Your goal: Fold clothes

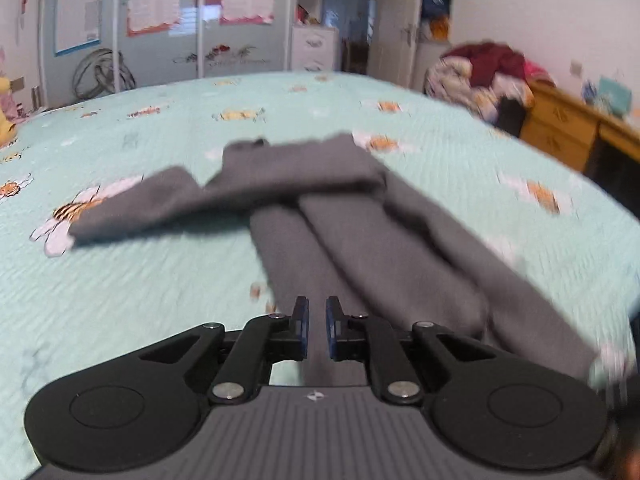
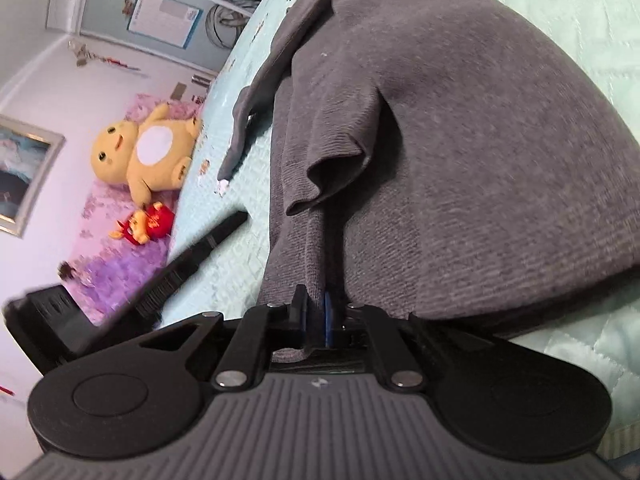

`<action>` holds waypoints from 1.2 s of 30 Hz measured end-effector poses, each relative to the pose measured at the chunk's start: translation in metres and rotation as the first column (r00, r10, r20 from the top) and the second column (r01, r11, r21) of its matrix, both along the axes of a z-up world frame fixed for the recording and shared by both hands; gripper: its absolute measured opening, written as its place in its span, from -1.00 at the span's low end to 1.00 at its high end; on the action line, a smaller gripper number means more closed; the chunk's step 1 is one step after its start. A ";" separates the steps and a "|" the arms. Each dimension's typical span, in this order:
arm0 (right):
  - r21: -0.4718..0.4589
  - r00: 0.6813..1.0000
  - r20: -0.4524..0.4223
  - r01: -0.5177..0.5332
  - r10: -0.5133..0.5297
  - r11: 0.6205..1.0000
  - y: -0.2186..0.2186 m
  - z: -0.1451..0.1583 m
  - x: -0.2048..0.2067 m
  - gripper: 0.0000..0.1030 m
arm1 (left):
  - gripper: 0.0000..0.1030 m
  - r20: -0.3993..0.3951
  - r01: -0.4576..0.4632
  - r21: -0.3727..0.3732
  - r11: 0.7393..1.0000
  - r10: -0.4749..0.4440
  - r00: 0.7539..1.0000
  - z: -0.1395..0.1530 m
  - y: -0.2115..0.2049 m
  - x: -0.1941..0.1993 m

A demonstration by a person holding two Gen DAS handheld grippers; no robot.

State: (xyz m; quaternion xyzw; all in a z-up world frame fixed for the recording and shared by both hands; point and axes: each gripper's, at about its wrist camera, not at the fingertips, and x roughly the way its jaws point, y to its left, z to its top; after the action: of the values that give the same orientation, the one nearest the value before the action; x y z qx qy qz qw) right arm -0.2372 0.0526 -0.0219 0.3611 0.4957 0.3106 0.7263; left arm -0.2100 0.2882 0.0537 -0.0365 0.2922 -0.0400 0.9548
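Observation:
A grey knit garment (image 1: 360,232) lies on the mint bedspread (image 1: 120,300), with two long parts running toward me and a folded band across the far end. My left gripper (image 1: 317,316) sits at the garment's near left edge. Its pads are almost together and grey cloth fills the narrow gap. In the right wrist view, which is rolled steeply, the garment (image 2: 460,140) fills the frame. My right gripper (image 2: 316,308) is shut on a folded edge of it. The left gripper's black body (image 2: 192,264) shows beside it over the bedspread (image 2: 224,248).
A yellow plush toy (image 2: 144,152) and a small red one (image 2: 148,224) lie on a purple cover by the wall. A heap of clothes (image 1: 480,80) and a wooden desk (image 1: 568,128) stand beyond the bed's right side. Cupboard doors (image 1: 160,32) are behind it.

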 end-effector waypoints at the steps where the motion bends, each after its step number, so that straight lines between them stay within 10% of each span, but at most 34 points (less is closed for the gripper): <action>1: -0.003 1.000 0.007 -0.005 0.005 1.000 0.000 0.000 0.000 -0.90 | -0.79 0.009 0.011 -0.028 1.000 -0.011 1.000 -0.006 0.002 0.012; 9: -0.019 0.998 0.051 -0.036 0.037 0.999 -0.005 -0.001 -0.003 -0.91 | -0.95 -0.071 0.018 0.168 0.986 -0.007 0.997 -0.034 0.008 0.043; 14: 0.003 0.997 0.060 -0.040 0.040 0.999 -0.013 -0.006 -0.003 -0.91 | -0.94 0.000 -0.007 0.006 1.000 0.007 1.000 -0.012 0.018 0.058; 23: -0.006 0.997 0.058 -0.044 0.045 0.999 -0.014 -0.005 -0.006 -0.91 | -0.88 -0.114 -0.067 0.077 0.995 0.075 0.991 -0.029 0.018 0.101; 29: -0.004 0.997 0.066 -0.039 0.039 0.999 -0.014 -0.006 -0.008 -0.91 | -0.86 0.013 -0.007 -0.078 0.997 0.008 1.000 -0.013 0.023 0.109; 36: 0.005 0.997 0.056 -0.055 0.055 0.998 -0.016 -0.006 -0.005 -0.91 | -0.88 -0.094 -0.132 -0.085 0.988 0.124 0.988 -0.032 0.054 0.130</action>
State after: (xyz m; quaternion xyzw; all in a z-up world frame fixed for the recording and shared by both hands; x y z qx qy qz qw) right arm -0.2427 0.0368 -0.0275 0.3408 0.4841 0.3419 0.7298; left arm -0.0796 0.3419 0.0219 -0.1003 0.3289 0.0099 0.9390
